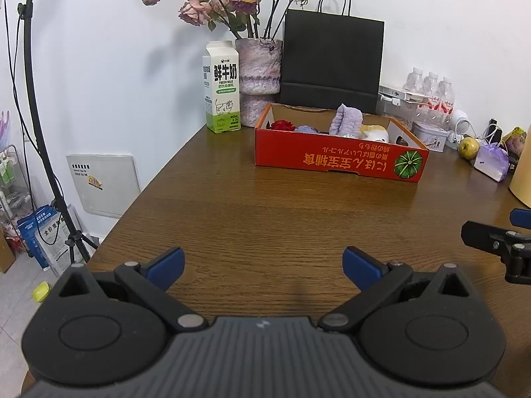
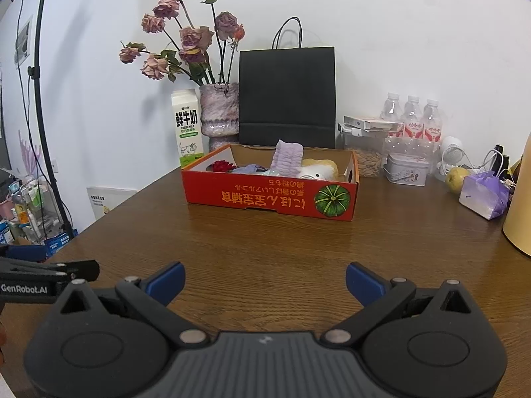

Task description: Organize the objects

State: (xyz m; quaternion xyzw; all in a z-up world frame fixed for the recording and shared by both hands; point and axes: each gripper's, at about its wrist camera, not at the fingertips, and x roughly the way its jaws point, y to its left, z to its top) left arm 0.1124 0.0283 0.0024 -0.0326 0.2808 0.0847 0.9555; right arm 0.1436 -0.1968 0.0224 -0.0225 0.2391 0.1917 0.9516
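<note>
The brown wood-grain desk [image 2: 298,248] is seen bare in front of both tongs. Straight ahead, toward the back of the desk, the shallow red cardboard box with the green pumpkin print [image 2: 265,199] is set with its long axis across the view. The task's things appear already gathered inside: a lilac ribbed cloth [image 2: 287,159], a white-and-yellow plush toy [image 2: 318,170], a red fabric flower [image 2: 223,165]. The left tongs [image 1: 264,265] are held spread, nothing between them. The right tongs [image 2: 265,280] are likewise spread and empty. The box is judged more squarely ahead of the right tongs, so the right hand seems slightly better placed.
</note>
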